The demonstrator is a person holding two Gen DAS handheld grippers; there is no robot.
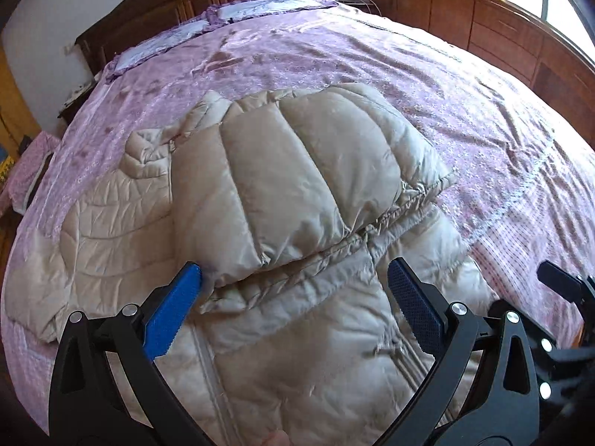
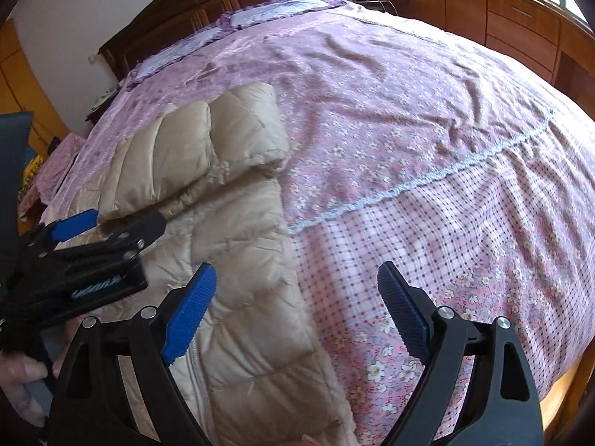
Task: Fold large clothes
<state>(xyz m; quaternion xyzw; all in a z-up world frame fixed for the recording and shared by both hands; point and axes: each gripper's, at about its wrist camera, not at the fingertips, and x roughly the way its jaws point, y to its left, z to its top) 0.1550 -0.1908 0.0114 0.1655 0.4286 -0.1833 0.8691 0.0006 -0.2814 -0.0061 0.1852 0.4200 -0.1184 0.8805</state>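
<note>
Beige puffer jacket (image 1: 282, 193): light, soft, slippery, springy; grip hem or sleeve edge. Left gripper (image 1: 293, 297) wide open, empty; right gripper (image 2: 297, 316) likewise.

light: bright daylight from window (image 1: 557, 3), upper right, blown out | shadows: soft | sheen: on jacket (image 1: 297, 171) | distortion: strong fisheye bend, dark corners | blur: slight at edges

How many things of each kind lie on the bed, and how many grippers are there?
Beige down jacket: 1
Pillows: 2
Grippers: 2, left gripper and right gripper
Total: 5
</note>
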